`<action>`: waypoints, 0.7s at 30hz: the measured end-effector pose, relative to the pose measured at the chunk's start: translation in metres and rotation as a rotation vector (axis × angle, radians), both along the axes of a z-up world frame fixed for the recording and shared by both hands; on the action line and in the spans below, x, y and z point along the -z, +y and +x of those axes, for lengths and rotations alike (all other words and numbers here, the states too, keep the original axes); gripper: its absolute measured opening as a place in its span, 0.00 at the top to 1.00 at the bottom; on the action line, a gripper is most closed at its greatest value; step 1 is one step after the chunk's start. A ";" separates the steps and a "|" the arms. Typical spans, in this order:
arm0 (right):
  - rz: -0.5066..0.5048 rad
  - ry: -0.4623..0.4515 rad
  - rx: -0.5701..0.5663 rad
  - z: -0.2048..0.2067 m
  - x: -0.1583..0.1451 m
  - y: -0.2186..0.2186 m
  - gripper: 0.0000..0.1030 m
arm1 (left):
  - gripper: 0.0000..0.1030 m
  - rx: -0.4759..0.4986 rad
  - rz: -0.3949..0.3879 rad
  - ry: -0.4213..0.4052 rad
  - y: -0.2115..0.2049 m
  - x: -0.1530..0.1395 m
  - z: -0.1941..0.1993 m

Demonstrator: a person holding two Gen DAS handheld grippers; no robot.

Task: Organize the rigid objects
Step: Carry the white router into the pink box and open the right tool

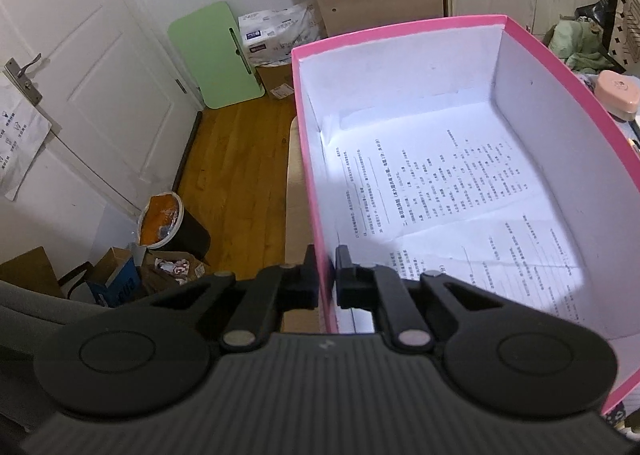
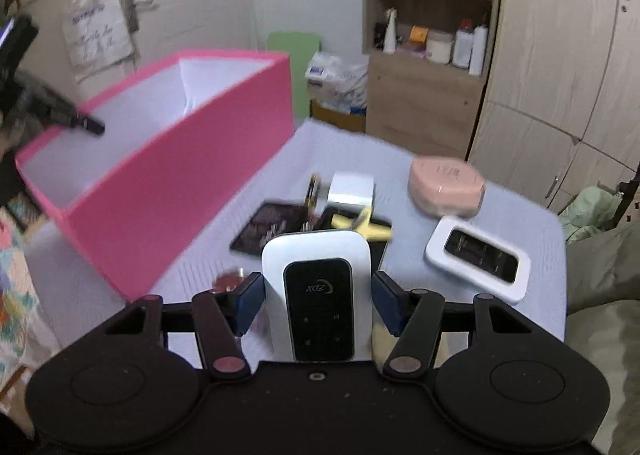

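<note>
The left gripper clamps the pink box wall to steady it, while the right gripper seemingly grips a white device bound for it

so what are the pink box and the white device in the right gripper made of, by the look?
Pink box: likely cardboard, matte pink outside, white inside; thin straight walls, sharp folded corners. White device: likely plastic, glossy white shell with black glass-like panel, rounded corners; the light glints on its shell.

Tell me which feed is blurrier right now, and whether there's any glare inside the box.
Right wrist view: smeared background, but the white device in the right gripper is sharp. Left wrist view: mostly sharp, with a bright patch on the paper lining the pink box.
</note>
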State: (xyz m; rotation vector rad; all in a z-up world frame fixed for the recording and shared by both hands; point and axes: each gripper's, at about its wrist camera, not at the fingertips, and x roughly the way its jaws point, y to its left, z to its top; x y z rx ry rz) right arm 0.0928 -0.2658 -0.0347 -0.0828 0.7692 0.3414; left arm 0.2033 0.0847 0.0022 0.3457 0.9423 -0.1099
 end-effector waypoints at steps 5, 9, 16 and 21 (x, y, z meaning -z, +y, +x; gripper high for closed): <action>0.037 -0.040 -0.001 0.013 -0.033 0.013 0.38 | 0.94 -0.005 -0.010 -0.009 0.000 -0.001 -0.001; 0.054 -0.065 -0.061 0.030 -0.064 0.041 0.38 | 0.94 0.016 -0.004 -0.042 -0.002 0.002 -0.010; 0.118 -0.062 -0.144 0.052 -0.088 0.083 0.68 | 0.94 0.059 -0.012 -0.077 0.000 0.002 -0.022; 0.159 0.013 -0.191 0.072 -0.088 0.105 0.69 | 0.94 0.050 -0.035 -0.079 0.002 0.001 -0.020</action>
